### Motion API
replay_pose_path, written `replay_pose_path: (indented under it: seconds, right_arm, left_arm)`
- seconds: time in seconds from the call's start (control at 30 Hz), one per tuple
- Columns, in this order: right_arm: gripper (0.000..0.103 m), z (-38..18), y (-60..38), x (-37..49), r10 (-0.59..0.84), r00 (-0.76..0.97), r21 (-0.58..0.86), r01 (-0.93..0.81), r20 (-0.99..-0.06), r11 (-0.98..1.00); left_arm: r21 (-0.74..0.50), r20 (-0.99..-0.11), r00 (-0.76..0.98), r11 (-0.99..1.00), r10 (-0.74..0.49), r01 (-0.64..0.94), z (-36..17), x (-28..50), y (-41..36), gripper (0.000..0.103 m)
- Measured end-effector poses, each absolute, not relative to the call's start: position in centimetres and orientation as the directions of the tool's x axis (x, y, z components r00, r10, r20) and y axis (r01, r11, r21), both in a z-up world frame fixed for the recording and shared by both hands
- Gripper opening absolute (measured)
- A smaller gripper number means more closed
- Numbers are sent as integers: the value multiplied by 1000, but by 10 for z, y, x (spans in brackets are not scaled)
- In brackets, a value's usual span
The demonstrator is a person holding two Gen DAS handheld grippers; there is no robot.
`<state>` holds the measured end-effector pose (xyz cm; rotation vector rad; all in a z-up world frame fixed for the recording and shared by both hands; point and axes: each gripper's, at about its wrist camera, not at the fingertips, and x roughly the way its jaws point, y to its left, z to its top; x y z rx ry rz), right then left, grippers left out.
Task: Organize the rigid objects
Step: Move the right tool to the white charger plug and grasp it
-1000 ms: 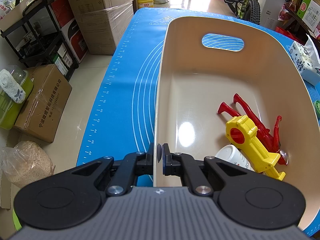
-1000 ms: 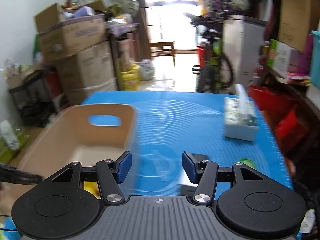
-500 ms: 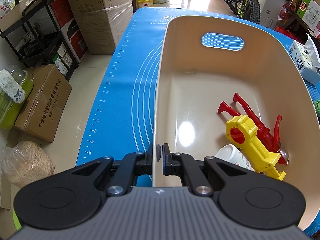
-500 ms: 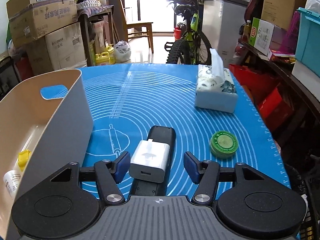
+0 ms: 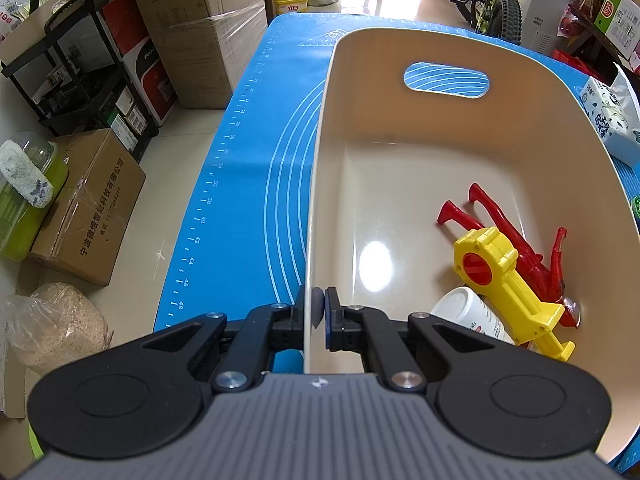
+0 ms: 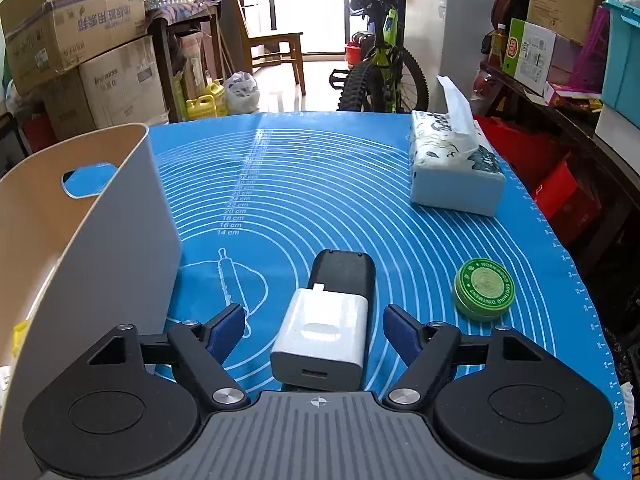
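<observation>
Left gripper (image 5: 316, 307) is pointing steeply down, clamping the bin (image 5: 316, 200) rim at its near-left edge | right gripper (image 6: 314, 330) is angling down, jaws opening around white charger (image 6: 324, 330), untouched, atop black device (image 6: 344, 270) mid-mat (image 6: 320, 184).

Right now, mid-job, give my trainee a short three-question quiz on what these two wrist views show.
1. True or false: the left gripper is shut on the bin wall.
2. What lies between the right gripper's opening jaws? A) green tin B) white charger on a black device C) tissue box
3. Fill in: in the bin, the yellow toy lies across a ___ toy, next to a white bottle.

Key: 1 true. 2 B; the pads do not touch it. 3 red.
</observation>
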<state>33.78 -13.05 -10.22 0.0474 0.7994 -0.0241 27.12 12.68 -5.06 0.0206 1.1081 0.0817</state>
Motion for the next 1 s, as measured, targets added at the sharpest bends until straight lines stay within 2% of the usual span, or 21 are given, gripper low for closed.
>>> replay_pose_path:
  seconds: [0.1, 0.17, 0.2, 0.23, 1.0]
  right_arm:
    - [79, -105, -125, 339, -28, 706, -1, 39, -708, 999]
    - [69, -106, -124, 339, -28, 711, -5, 34, -702, 999]
    - [56, -105, -124, 339, -35, 710, -13, 35, -703, 999]
    - [52, -105, -123, 338, -48, 711, -29, 39, -702, 999]
    - [50, -86, -137, 319, -46, 764, -4, 57, -644, 998]
  left_arm:
    - [56, -893, 444, 997, 75, -55, -51, 271, 127, 7]
    - [54, -893, 444, 997, 73, -56, -51, 271, 128, 7]
    - [54, -893, 444, 997, 74, -57, -51, 271, 127, 7]
    - [55, -893, 444, 997, 74, -56, -51, 271, 128, 7]
    - [51, -893, 444, 997, 71, -58, -51, 271, 128, 7]
